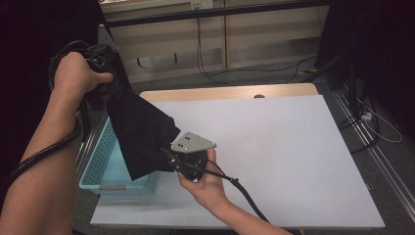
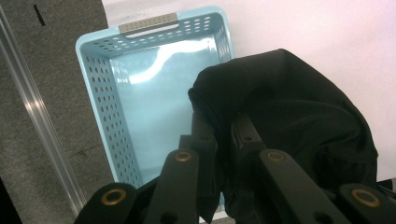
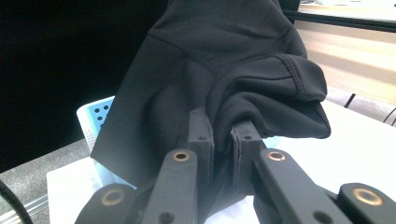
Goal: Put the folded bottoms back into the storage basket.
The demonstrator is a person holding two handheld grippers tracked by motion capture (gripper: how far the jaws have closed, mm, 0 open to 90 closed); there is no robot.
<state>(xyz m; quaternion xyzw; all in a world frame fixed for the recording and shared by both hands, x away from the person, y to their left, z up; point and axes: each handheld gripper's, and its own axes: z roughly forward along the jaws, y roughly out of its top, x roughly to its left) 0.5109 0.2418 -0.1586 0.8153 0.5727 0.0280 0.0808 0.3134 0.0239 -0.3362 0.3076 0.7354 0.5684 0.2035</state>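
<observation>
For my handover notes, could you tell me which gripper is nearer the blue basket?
Right. The right gripper holds the black cloth at the blue basket's rim; the left gripper is raised above it.

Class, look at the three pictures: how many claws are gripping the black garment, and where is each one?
2. The left claw holds the black garment raised above the blue basket. The right claw pinches its lower edge near the basket's table-side rim.
</observation>
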